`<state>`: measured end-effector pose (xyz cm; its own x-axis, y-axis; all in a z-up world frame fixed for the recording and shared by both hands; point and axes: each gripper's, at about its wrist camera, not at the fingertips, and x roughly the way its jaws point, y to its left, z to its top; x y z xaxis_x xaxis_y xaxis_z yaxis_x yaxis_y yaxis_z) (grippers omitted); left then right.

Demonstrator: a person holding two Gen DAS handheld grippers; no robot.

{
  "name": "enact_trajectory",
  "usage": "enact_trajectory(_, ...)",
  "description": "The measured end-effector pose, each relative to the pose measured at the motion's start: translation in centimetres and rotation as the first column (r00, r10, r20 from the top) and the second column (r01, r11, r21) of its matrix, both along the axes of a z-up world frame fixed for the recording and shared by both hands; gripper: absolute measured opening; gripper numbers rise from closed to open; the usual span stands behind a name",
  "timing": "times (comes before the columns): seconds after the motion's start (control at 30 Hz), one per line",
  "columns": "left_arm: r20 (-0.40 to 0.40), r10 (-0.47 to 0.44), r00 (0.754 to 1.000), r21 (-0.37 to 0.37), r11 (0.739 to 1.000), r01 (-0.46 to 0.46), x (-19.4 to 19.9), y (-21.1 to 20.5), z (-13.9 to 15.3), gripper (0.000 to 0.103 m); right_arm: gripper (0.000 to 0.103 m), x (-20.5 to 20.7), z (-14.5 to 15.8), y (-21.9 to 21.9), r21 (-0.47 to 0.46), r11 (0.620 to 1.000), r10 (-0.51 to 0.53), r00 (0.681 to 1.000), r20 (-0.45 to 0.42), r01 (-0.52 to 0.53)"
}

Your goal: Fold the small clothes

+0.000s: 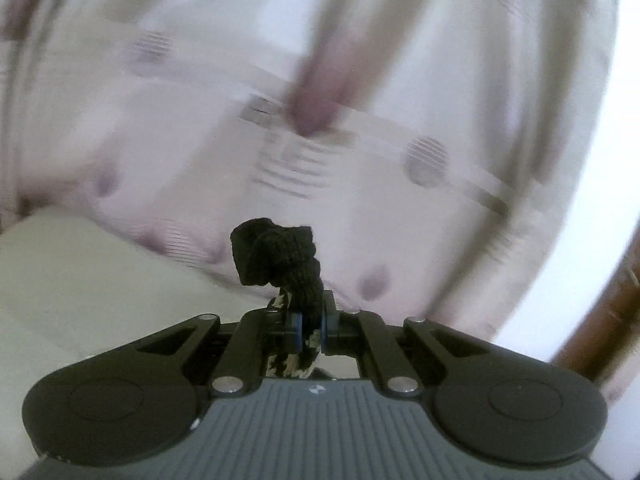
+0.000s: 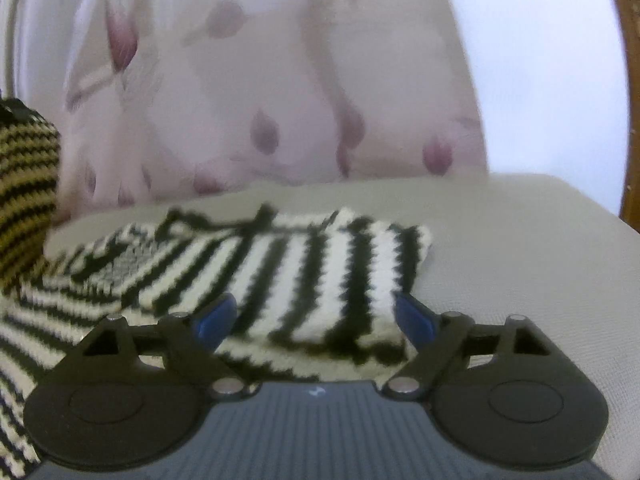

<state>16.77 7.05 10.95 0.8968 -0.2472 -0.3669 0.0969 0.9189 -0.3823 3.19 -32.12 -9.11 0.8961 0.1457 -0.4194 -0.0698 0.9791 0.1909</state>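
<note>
Coarse knitted striped garment (image 2: 304,280) — smooth matt beige cushion (image 2: 520,240) beneath.

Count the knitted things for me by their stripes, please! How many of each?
Black-and-white striped knit: 1
Yellow-and-black striped knit: 1
Black knit piece pinched in the left gripper: 1
Total: 3

two knitted garments (image 2: 256,280), one curtain (image 2: 280,100), two hand-held grippers (image 2: 312,320)

A black-and-white striped knit (image 2: 304,280) lies folded and flat, its near edge between the right jaws. A black knit end (image 1: 276,256) sticks up, bunched, from between the left jaws.
</note>
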Motion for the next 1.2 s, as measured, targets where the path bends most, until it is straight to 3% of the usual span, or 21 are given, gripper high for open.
enact_trajectory(0.23,-0.042,-0.147,0.988,0.001,0.989,0.147,3.0,-11.1,-2.0,0.007,0.087,-0.7,0.1,-1.3,0.076,0.997,-0.023,0.998,0.057,0.018)
enact_trajectory(0.5,-0.157,-0.283,0.946,-0.004,0.958,0.286,5.2,-20.9,-7.9,0.007,0.087,-0.6,0.1,-1.9,0.109,0.993,-0.048,0.998,0.046,0.042)
enact_trajectory(0.8,-0.212,-0.400,0.892,-0.019,0.914,0.406,5.3,-25.5,-13.4,0.007,0.087,-1.1,0.1,-2.8,0.161,0.985,-0.066,0.996,0.060,0.055)
enact_trajectory(0.87,-0.224,-0.448,0.866,-0.036,0.891,0.452,5.6,-26.2,-14.5,0.008,0.087,-1.2,0.2,-3.0,0.171,0.984,-0.068,0.996,0.059,0.057)
enact_trajectory(0.93,-0.231,-0.500,0.834,-0.066,0.864,0.500,5.4,-26.2,-15.3,0.014,0.087,-1.3,0.2,-3.2,0.181,0.982,-0.072,0.996,0.060,0.060)
enact_trajectory(0.97,-0.230,-0.518,0.824,-0.064,0.853,0.518,5.5,-26.3,-15.5,0.029,0.087,-1.3,0.2,-3.2,0.185,0.981,-0.074,0.995,0.060,0.062)
enact_trajectory(1.0,-0.226,-0.540,0.810,-0.063,0.838,0.541,5.4,-26.4,-15.7,0.049,0.087,-1.3,0.3,-3.3,0.187,0.980,-0.076,0.995,0.059,0.064)
enact_trajectory(1.03,-0.212,-0.554,0.805,-0.068,0.830,0.554,5.0,-26.3,-15.7,0.059,0.087,-1.3,0.3,-3.3,0.189,0.980,-0.079,0.995,0.058,0.067)
enact_trajectory(1.07,-0.187,-0.556,0.810,-0.071,0.830,0.554,4.5,-26.1,-15.5,0.076,0.087,-1.4,0.3,-3.3,0.189,0.980,-0.080,0.995,0.058,0.068)
enact_trajectory(1.1,-0.160,-0.552,0.818,-0.072,0.833,0.548,4.2,-25.7,-15.0,0.084,0.087,-1.4,0.3,-3.3,0.188,0.980,-0.082,0.995,0.057,0.069)
enact_trajectory(1.2,-0.070,-0.543,0.837,-0.084,0.839,0.538,2.3,-23.4,-13.4,0.097,0.087,-1.4,0.4,-3.2,0.184,0.980,-0.086,0.995,0.054,0.075)
